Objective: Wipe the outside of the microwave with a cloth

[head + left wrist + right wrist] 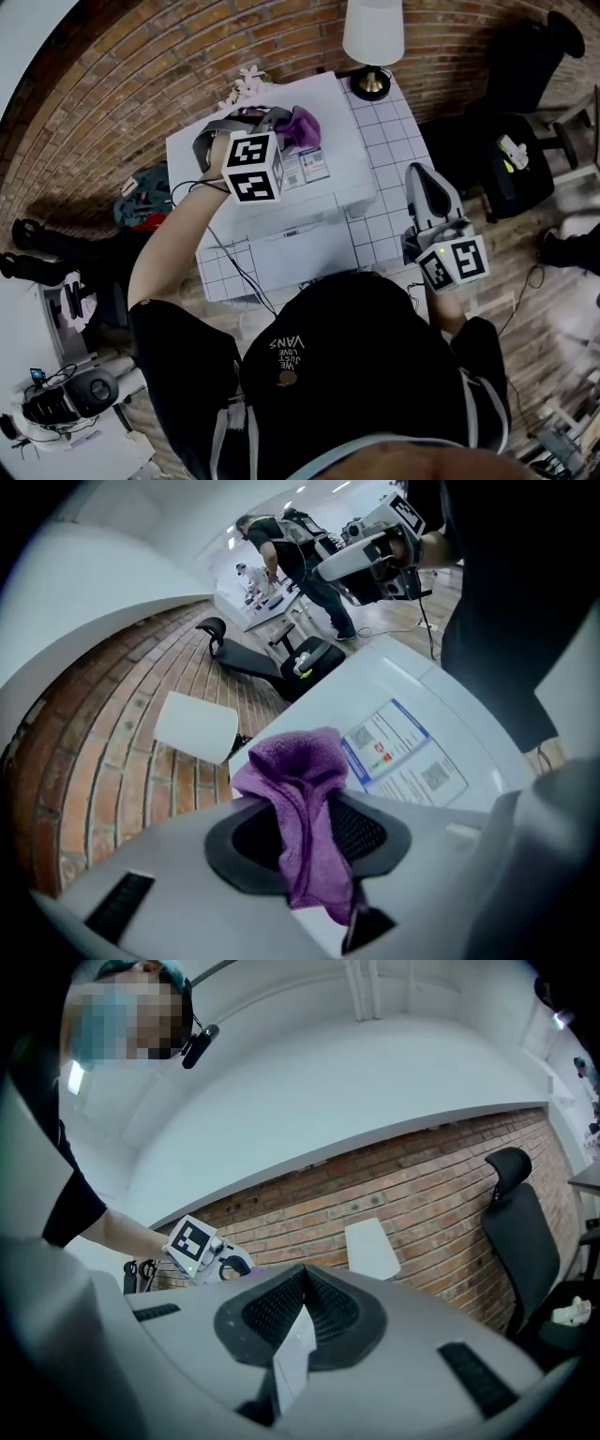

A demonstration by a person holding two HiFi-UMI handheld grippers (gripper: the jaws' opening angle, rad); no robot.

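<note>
The fingers (pixel 248 844) of the left gripper (pixel 314 808) pinch the purple cloth (pixel 291 761), which is bunched on the white microwave's (pixel 450 714) top beside its label sticker (pixel 398 757). Wiping seems only begun on the top, with the front and sides likely left to do. The right gripper (pixel 298 1283), its fingers closed on nothing, hovers well apart over the tiled tabletop (pixel 384 141).

The left arm stretches forward, its left grey tool (pixel 267 127) clamped on a purple microfibre cloth (pixel 298 766). The right grey tool (pixel 300 1299), jaws together and empty, hangs back beside the body.
</note>
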